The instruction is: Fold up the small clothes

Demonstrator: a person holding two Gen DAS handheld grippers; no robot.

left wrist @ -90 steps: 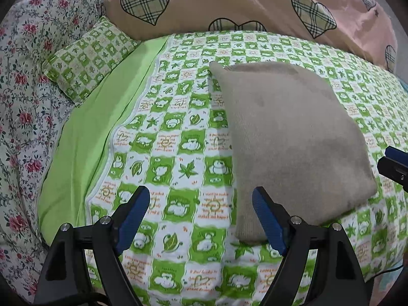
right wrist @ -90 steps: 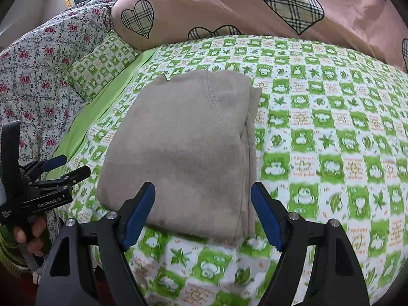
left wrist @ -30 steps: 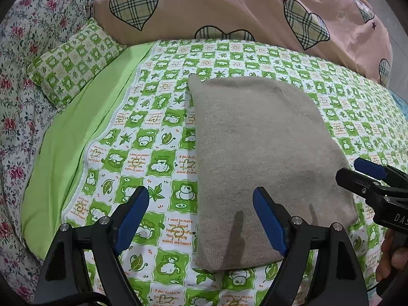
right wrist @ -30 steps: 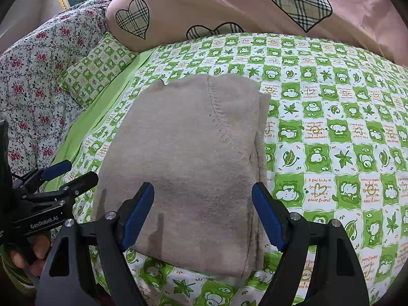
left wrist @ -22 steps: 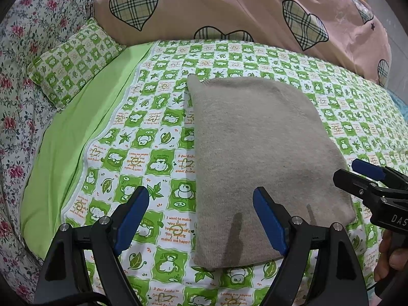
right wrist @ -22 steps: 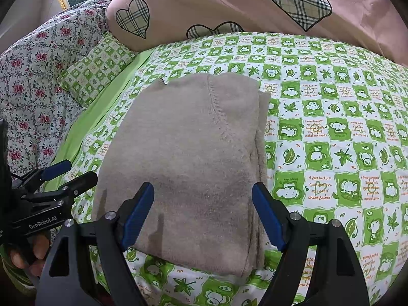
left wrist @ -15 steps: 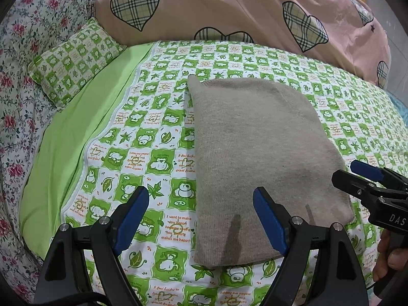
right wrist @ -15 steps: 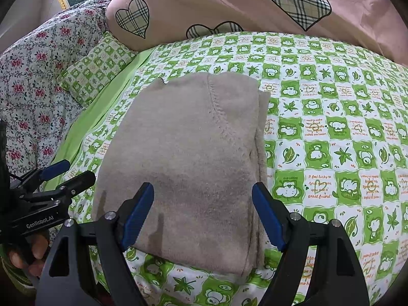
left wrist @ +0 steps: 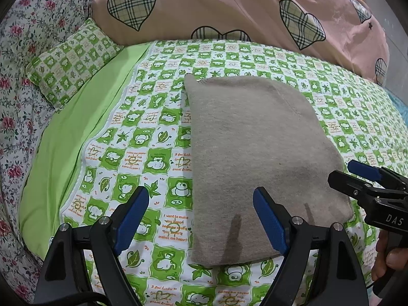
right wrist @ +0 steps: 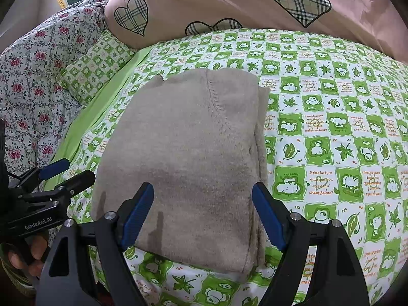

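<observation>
A beige knitted garment point(left wrist: 255, 153) lies folded into a flat rectangle on the green and white checked bedspread point(left wrist: 142, 153); it also shows in the right wrist view point(right wrist: 193, 158). My left gripper point(left wrist: 201, 219) is open and empty, hovering above the garment's near left corner. My right gripper point(right wrist: 202, 214) is open and empty, hovering over the garment's near edge. Each gripper also shows from the side in the other's view, the right one point(left wrist: 357, 178) and the left one point(right wrist: 68, 173).
A large pink quilt with plaid hearts point(left wrist: 229, 17) is piled at the back. A small checked pillow point(left wrist: 71, 63) and a floral cover point(left wrist: 15, 81) lie at the left. A plain green sheet strip point(left wrist: 71, 132) runs beside the bedspread.
Over three seconds both grippers moved in closer to the garment's near edge. In the last second almost nothing has moved.
</observation>
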